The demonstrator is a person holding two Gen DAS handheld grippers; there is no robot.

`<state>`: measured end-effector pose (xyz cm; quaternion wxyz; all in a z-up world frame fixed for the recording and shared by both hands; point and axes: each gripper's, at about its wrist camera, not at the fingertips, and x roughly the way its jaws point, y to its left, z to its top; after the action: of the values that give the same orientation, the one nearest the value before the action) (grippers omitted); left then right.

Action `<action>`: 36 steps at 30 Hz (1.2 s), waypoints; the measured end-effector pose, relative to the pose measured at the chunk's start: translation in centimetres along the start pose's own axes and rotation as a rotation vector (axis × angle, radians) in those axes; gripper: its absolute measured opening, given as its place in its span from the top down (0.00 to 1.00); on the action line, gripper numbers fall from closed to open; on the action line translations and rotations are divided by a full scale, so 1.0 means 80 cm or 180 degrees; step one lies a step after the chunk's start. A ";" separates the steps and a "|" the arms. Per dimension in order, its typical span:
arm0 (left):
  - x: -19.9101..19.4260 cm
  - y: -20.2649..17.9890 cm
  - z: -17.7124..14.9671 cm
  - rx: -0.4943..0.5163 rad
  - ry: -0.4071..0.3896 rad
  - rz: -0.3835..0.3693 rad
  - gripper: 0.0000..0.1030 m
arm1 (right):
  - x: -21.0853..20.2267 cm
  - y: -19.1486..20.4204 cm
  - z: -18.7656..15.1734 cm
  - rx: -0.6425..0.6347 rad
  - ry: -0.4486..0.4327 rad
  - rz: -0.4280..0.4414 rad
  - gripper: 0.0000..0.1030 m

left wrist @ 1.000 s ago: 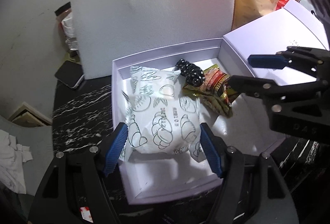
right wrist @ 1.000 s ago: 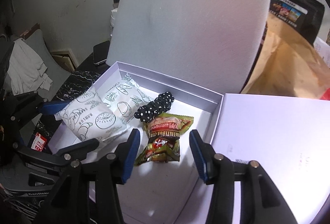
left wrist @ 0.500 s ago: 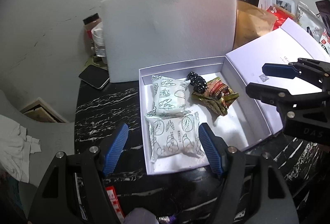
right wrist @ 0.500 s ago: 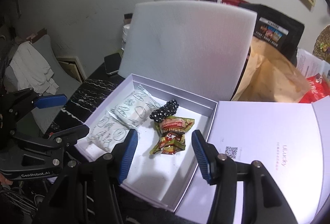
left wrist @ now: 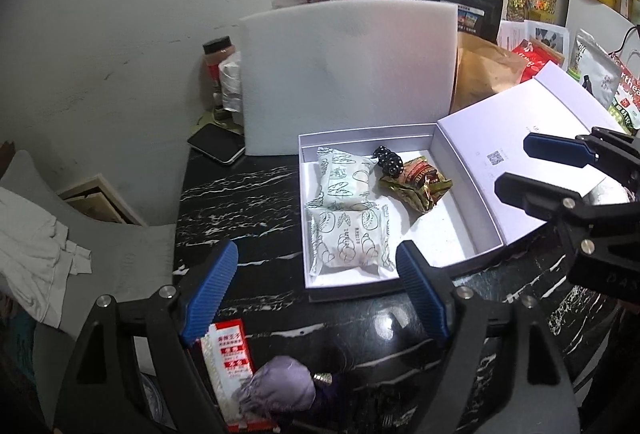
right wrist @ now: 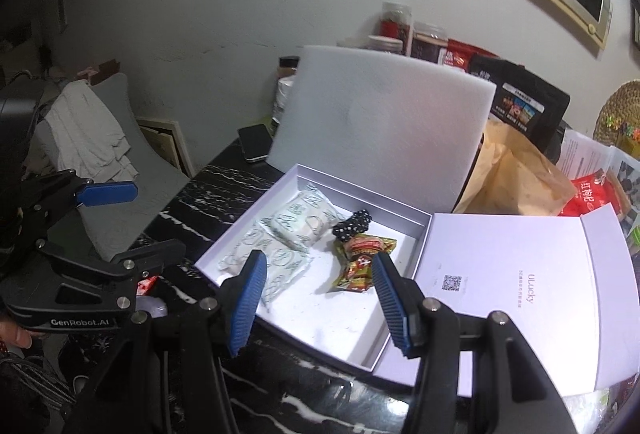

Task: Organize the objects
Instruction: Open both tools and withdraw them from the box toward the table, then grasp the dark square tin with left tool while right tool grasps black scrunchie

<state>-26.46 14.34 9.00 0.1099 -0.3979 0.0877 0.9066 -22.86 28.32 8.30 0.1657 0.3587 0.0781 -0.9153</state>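
Observation:
A white gift box (left wrist: 472,242) (right wrist: 372,366) lies on the black marble table with its lid (left wrist: 516,138) (right wrist: 520,274) folded flat to the right. Inside lie two white bread packets (left wrist: 348,238) (right wrist: 292,226), a black polka-dot scrunchie (left wrist: 388,158) (right wrist: 352,226) and a gold-red snack packet (left wrist: 420,182) (right wrist: 360,262). My left gripper (left wrist: 316,290) (right wrist: 132,218) hangs above the table in front of the box, its jaws opening with nothing between them. My right gripper (right wrist: 320,298) (left wrist: 516,166) hovers open and empty above the box's near right corner.
A white foam sheet (left wrist: 348,74) stands upright behind the box, with jars, bags and a brown paper bag (left wrist: 484,74) beyond. A phone (left wrist: 218,144) lies at the table's back left. A red-white packet (left wrist: 232,354) and a lilac pouch (left wrist: 276,390) sit near the front edge.
Both grippers have risen and drawn back from the box. The left one let go of the front bread packet, which now lies in the box, and its jaws stand wider.

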 end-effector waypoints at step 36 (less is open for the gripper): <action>-0.124 0.042 -0.176 -0.0405 0.0068 0.0267 0.17 | -0.054 0.137 -0.097 -0.0403 0.0039 0.0619 0.43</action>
<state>-10.94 6.33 7.14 0.0454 -0.4097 0.0478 0.9098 -11.03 21.20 5.29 0.2755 0.3590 0.1015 -0.8859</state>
